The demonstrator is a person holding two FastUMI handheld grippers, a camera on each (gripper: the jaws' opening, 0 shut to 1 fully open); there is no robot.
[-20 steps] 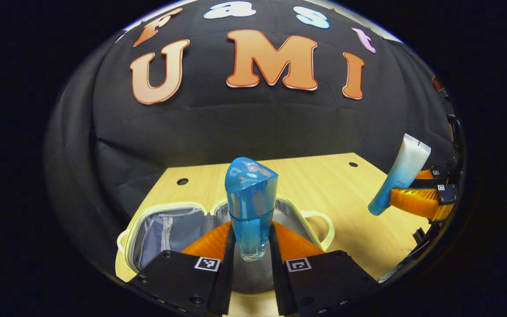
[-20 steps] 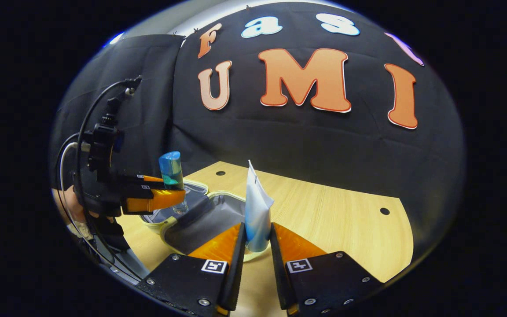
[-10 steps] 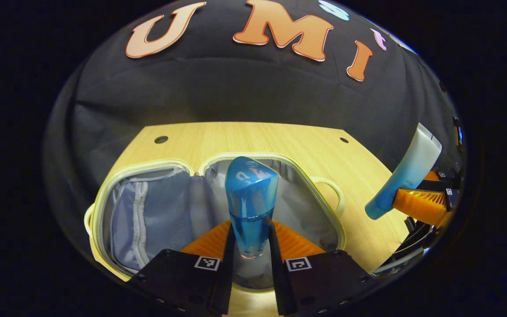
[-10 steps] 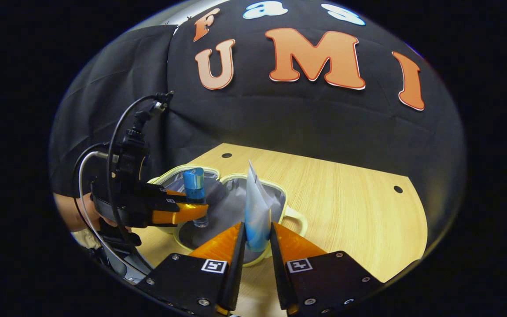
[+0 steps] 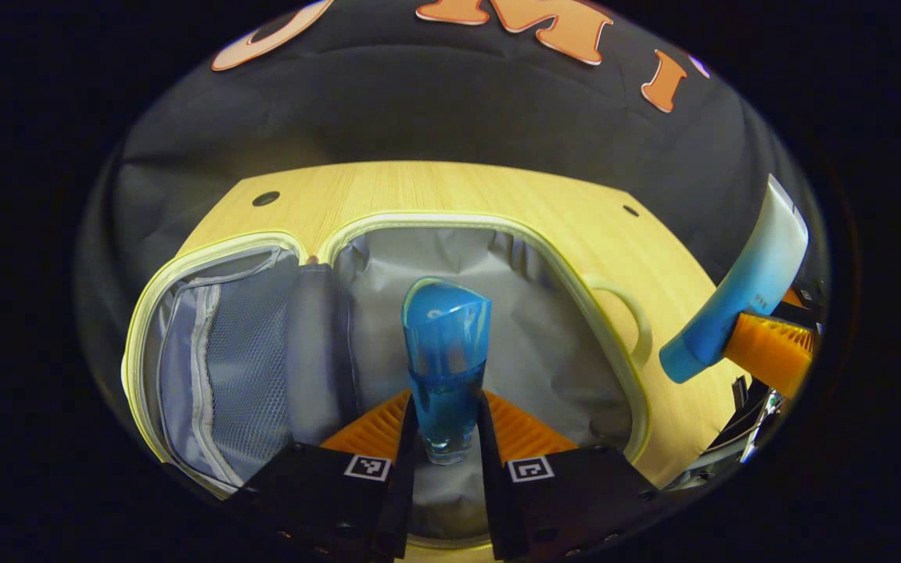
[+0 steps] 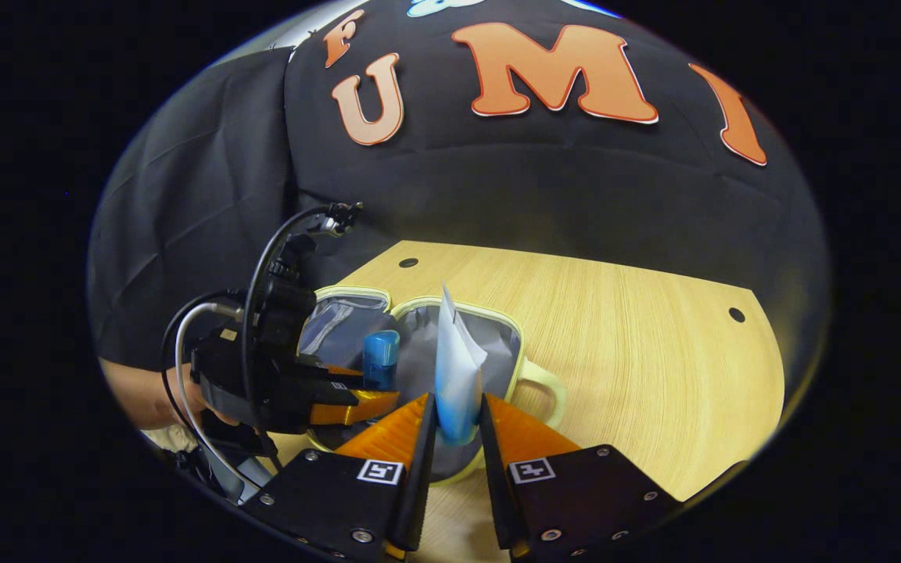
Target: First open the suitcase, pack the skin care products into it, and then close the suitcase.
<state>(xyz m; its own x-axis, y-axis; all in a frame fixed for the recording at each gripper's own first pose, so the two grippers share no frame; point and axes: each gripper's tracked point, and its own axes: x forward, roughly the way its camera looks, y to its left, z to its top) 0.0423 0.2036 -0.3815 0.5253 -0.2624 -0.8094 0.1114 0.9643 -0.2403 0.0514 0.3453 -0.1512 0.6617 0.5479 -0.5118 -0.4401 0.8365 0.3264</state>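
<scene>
The suitcase lies open flat on the pale wood worktop, both halves facing up; it is a small case with a cream-yellow rim and a loop handle on the side toward the right tongs. In the left gripper view, one half carries a grey mesh pocket with a zip, and the other half is lined with plain grey fabric. The left tongs are clenched on a blue bottle, both fingers pressing its lower clear part, with the bottle standing upright between them and its slanted blue cap uppermost. The bottle hangs over the plain-lined half of the case; whether its base touches the lining cannot be told. The right tongs are clenched on a tube that is white at its crimped end and blue toward the cap, held upright with the crimped end up. In the right gripper view the tube sits in front of the near rim of the open case, beside the handle. In the left gripper view the same tube appears tilted at the right edge, above the worktop just beside the case. The right gripper view also shows the left tongs with the bottle over the case, and a person's hand holding that tool, cables looping above it.
</scene>
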